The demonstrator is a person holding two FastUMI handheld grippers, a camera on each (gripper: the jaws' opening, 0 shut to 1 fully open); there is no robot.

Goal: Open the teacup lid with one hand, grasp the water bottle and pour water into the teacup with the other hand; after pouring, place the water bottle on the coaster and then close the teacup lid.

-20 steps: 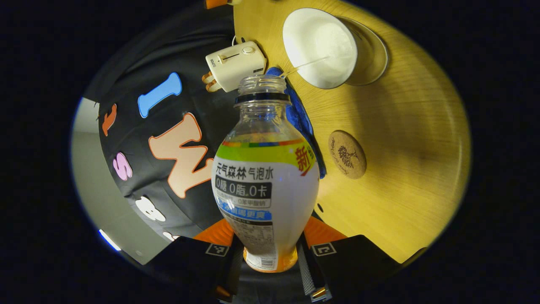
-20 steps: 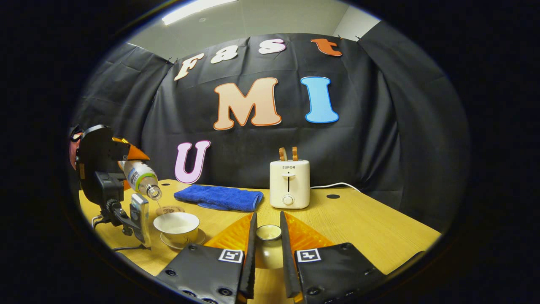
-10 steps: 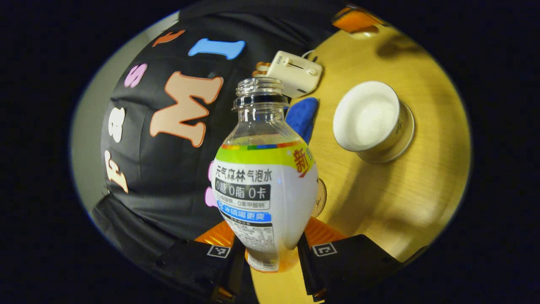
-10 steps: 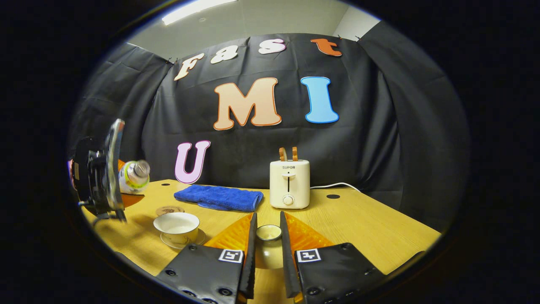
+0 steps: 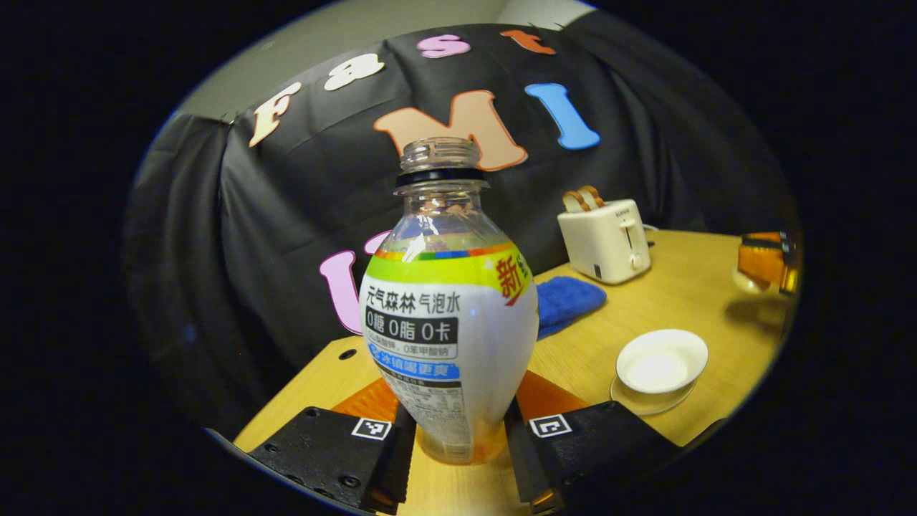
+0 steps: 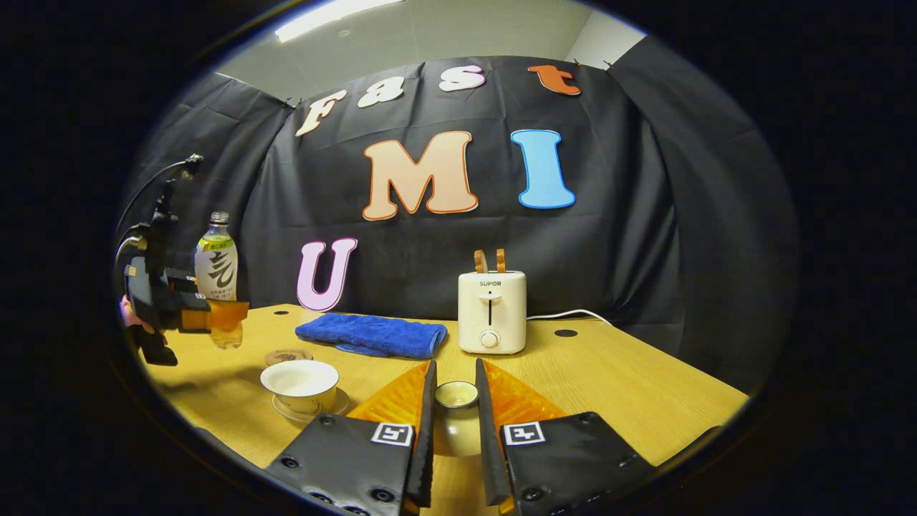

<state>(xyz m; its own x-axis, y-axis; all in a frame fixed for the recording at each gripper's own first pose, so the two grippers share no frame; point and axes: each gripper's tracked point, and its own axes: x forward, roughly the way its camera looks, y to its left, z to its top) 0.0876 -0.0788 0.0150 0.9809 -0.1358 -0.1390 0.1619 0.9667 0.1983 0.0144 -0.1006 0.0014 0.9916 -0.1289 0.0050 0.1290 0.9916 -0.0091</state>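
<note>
Between the fingers of your left tongs (image 5: 458, 437) the water bottle (image 5: 450, 315) stands upright, gripped low on its body from both sides, its cap off and its open neck up; in the right gripper view the same bottle (image 6: 217, 276) hangs in those tongs (image 6: 215, 315) clear above the table (image 6: 609, 380), held from the far left by a hand (image 6: 129, 315) that is barely visible. Ahead and to the right of your left tongs the teacup (image 5: 661, 362) sits uncovered on its saucer (image 5: 648, 401), pale inside; whether it holds water you cannot tell. From the right gripper view the teacup (image 6: 301, 383) stands ahead and to the left of your right tongs (image 6: 453, 416), and the coaster (image 6: 287, 356) lies just beyond it, bare, below and to the right of the raised bottle. Your right tongs are closed to a narrow gap on the teacup lid (image 6: 455, 419), both fingers against its sides, low over the table. Farther ahead of them lies a folded blue towel (image 6: 371, 335), and beside it a cream toaster (image 6: 491, 312) with bread in its slots.
</note>
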